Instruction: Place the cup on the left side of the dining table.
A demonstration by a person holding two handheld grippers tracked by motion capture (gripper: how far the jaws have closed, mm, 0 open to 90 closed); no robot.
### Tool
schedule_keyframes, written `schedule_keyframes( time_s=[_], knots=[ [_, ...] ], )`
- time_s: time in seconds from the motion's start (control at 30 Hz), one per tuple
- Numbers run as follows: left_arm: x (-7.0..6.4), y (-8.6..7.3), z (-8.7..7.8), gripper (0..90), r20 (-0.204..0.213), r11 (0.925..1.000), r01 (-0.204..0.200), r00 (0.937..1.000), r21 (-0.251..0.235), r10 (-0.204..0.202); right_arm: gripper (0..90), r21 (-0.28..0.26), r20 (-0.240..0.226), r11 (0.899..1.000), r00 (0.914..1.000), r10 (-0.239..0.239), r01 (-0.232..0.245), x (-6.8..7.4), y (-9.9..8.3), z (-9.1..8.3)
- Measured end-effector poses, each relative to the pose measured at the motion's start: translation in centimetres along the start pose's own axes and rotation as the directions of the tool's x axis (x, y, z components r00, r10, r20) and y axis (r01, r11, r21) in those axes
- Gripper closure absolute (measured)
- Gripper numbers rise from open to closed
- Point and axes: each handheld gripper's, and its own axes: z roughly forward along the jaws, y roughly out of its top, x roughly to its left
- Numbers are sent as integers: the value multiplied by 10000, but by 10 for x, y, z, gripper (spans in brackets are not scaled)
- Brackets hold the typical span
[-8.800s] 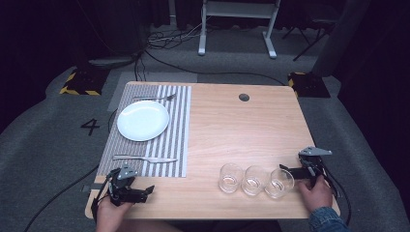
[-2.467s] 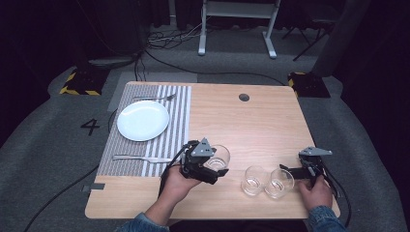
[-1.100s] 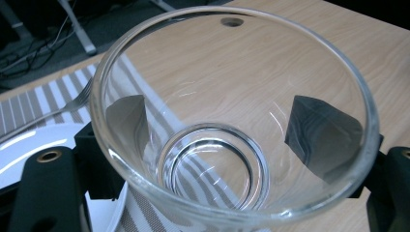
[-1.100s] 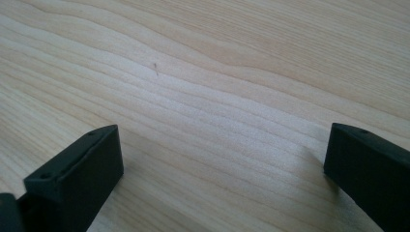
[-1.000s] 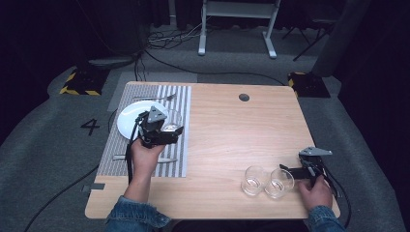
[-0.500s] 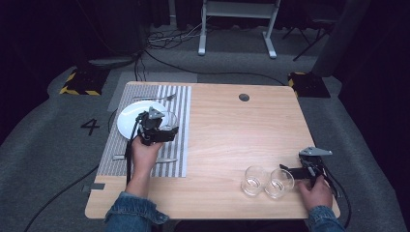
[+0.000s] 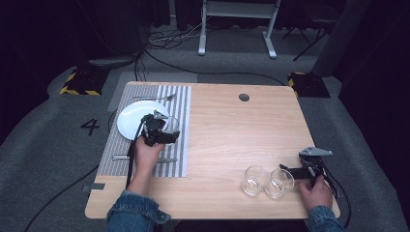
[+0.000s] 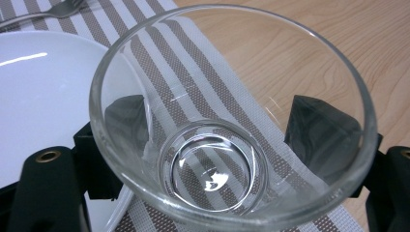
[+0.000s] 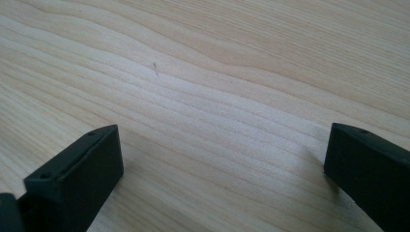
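Left gripper (image 7: 162,131) clamps glass (image 8: 227,121) above striped placemat (image 7: 181,145), beside plate (image 7: 130,118). Right gripper (image 9: 222,169) wide open, empty, near 2 glasses (image 7: 267,181).

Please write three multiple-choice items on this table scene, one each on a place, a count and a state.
1. Where is the clear glass tumbler that the left gripper holds?
A. over the striped grey placemat, beside the round white plate
B. by the table's round hole
C. on the carpet

2. How many clear glasses stand near the right gripper?
A. one
B. two
C. four

3. How are the right gripper's jaws?
A. shut on a fork
B. shut on a glass
C. open, nothing between

Answers: 1 A, stripes and plate edge show behind the tumbler; 2 B, a pair stands side by side; 3 C, bare wooden table lies between them.
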Motion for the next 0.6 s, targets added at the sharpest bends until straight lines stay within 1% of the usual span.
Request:
schedule_keyframes(
  time_s=[0.03, 0.13, 0.17, 0.23, 0.27, 0.53, 0.57, 0.6],
  knots=[
    [1, 0, 1, 204, -2, 9999, -61, 10000, 83, 61, 6, -1, 1, 10000, 10000, 4, -4, 0, 0, 0],
    [1, -1, 4, 204, 46, 9998, -31, 10000, 206, 30, 6, -2, 0, 10000, 10000, 1, -1, 0, 0, 0],
    [2, -1, 4, 204, 90, 9996, -81, 9999, 275, 79, 7, -2, -1, 10000, 10000, 3, -3, 0, 0, 0],
    [2, -2, 6, 204, 238, 9992, 29, 9997, 401, -39, 7, -3, -1, 10000, 10000, 0, 0, 0, 0, 0],
    [3, -2, 6, 204, 223, 9989, -50, 9997, 465, 40, 7, -2, -1, 10000, 10000, 2, -2, 0, 0, 0],
    [2, -5, 10, 204, 67, 9965, -154, 9999, 825, 149, 7, -1, -1, 10000, 10000, 3, -3, 0, 0, 0],
    [1, -5, 9, 203, 24, 9960, -151, 9999, 877, 149, 7, -1, -2, 10000, 10000, 2, -2, 0, 0, 0],
    [0, -5, 9, 203, -80, 9947, -239, 9997, 995, 248, 6, -1, -2, 10000, 10000, 2, -2, 0, 0, 0]
  ],
)
